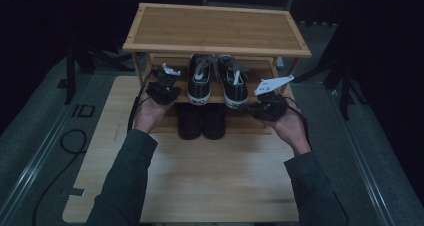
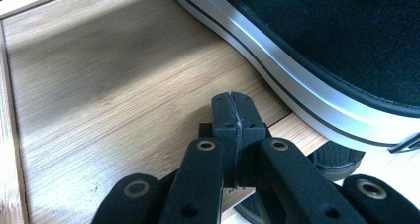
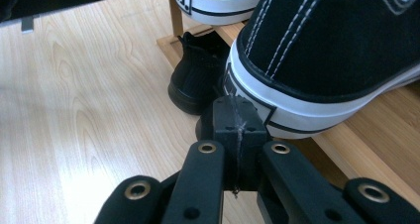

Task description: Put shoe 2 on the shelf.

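Note:
A pair of black canvas sneakers with white soles stands on the middle shelf (image 1: 260,76) of a bamboo shoe rack (image 1: 215,28), heels toward me: left sneaker (image 1: 200,81), right sneaker (image 1: 233,83). Under them sit two plain black shoes (image 1: 201,120). My left gripper (image 1: 164,86) is shut and empty, its tips (image 2: 233,105) over the shelf board's front edge just left of the left sneaker's sole (image 2: 297,80). My right gripper (image 1: 262,107) is also shut and empty. Its tips (image 3: 238,116) lie right at the right sneaker's heel (image 3: 307,70); whether they touch it I cannot tell.
The rack stands at the far end of a light wooden tabletop (image 1: 210,176), and its top shelf overhangs the sneakers. A rack post (image 3: 173,11) rises beside the black shoe (image 3: 195,75). Cables trail off the table's left side (image 1: 70,141). Dark floor surrounds the table.

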A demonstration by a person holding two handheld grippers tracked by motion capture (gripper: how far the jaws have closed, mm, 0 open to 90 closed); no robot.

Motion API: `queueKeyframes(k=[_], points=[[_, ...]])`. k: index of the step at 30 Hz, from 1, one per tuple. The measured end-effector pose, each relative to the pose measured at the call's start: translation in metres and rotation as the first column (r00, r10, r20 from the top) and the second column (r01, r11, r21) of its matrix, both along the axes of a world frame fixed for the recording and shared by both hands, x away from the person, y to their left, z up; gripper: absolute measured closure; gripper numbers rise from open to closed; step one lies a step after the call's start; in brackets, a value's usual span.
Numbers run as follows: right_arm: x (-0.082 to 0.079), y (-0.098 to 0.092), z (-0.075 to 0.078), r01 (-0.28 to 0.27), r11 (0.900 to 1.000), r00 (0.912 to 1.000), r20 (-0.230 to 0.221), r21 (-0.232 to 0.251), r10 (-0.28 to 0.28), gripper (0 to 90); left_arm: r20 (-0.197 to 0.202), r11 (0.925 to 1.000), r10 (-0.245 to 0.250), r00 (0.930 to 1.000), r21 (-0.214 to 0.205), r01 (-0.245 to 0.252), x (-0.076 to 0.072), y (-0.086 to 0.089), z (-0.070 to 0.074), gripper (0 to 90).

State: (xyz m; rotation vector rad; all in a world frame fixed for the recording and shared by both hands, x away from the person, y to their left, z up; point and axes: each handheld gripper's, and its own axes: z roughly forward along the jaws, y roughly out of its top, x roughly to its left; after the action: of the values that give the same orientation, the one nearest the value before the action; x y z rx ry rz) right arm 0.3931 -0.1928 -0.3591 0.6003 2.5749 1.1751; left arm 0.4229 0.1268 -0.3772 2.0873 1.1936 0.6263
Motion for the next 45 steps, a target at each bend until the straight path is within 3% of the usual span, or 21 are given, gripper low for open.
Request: queueKeyframes(k=[8,14,17,19,21,25,29,35,45], points=[[0.003,0.01,-0.011,-0.006,0.9998,0.9999,-0.01,-0.02,0.006,90.0,-0.002,1.0,-0.002,1.0,-0.001,0.002,0.0,0.0,0.0,90.0],[0.006,0.019,-0.009,-0.002,0.9995,1.0,0.004,-0.031,0.002,90.0,-0.001,1.0,-0.002,1.0,-0.002,0.002,0.0,0.0,0.0,90.0],[0.006,0.021,-0.008,0.013,0.9988,0.9998,0.014,-0.048,-0.012,90.0,0.0,1.0,-0.003,1.0,-0.002,0.003,0.0,0.0,0.0,90.0],[0.007,0.023,-0.01,0.062,0.9938,0.997,0.051,-0.092,-0.058,90.0,-0.001,1.0,-0.004,1.0,-0.004,0.004,0.0,0.0,0.0,90.0],[0.012,0.021,-0.012,0.07,0.9954,0.9972,0.031,-0.066,-0.068,90.0,-0.003,1.0,-0.005,1.0,-0.008,0.005,0.0,0.001,0.0,90.0],[0.011,0.021,-0.012,0.068,0.9956,0.9972,0.037,-0.065,-0.065,90.0,0.0,1.0,-0.004,1.0,-0.004,0.004,0.0,0.0,0.0,90.0],[0.013,0.023,-0.012,0.062,0.9976,0.9977,0.028,-0.029,-0.061,90.0,0.003,0.9999,0.002,1.0,0.014,-0.002,-0.001,-0.002,0.001,90.0],[0.014,0.028,-0.015,0.051,0.9984,0.9983,0.03,-0.026,-0.05,90.0,0.003,0.9999,0.003,1.0,0.015,-0.003,0.0,-0.002,0.001,90.0],[0.008,0.02,-0.019,0.037,0.9979,0.9989,0.029,-0.052,-0.036,89.2,0.021,0.9991,-0.008,0.9997,0.043,0.007,-0.002,-0.01,0.001,90.0]])
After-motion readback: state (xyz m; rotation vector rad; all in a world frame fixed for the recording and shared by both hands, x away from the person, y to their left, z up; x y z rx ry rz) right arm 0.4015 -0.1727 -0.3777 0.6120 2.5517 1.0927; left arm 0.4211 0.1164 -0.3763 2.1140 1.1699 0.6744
